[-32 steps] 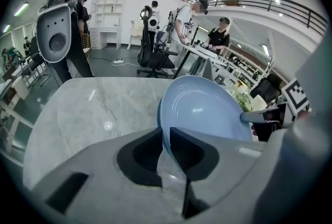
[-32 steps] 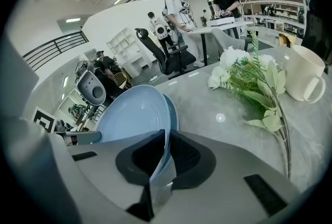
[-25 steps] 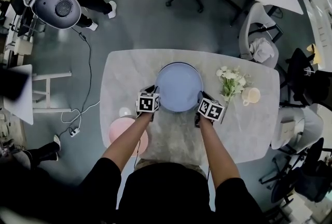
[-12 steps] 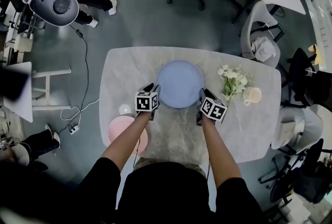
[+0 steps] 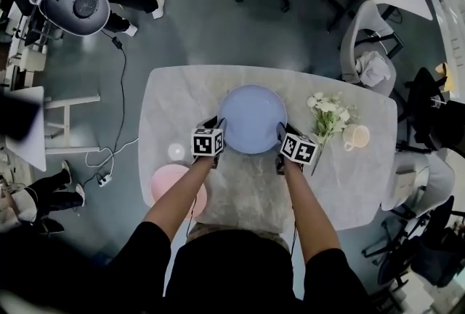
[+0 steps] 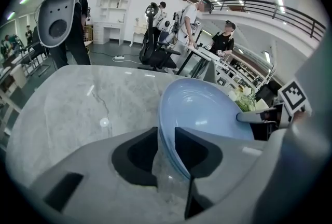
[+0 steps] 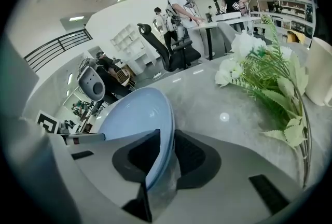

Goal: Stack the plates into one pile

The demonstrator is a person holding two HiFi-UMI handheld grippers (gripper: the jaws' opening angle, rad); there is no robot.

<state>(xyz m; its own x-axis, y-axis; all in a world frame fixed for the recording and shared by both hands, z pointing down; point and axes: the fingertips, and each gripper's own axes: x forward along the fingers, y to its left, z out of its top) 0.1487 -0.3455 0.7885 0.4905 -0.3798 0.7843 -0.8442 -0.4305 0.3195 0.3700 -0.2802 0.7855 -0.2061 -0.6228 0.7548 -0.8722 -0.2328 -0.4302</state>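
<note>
A pink plate [image 5: 171, 185] lies back and to the left of the left hand-held gripper [image 5: 216, 132]. That gripper's jaws have just been opening and stand loosely around the left rim of the blue plate [image 5: 252, 118] on the bench [image 5: 174, 102]. The right hand-held gripper [image 5: 282, 138] has likewise just been opening, and its jaws stand slack around the plate's right rim. Flowers [image 5: 328, 116] and a cup [image 5: 356, 137] are to its right.

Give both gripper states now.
Left gripper: open, jaws just opened, blue plate rim between them.
Right gripper: open, jaws just opening, plate rim between them.
</note>
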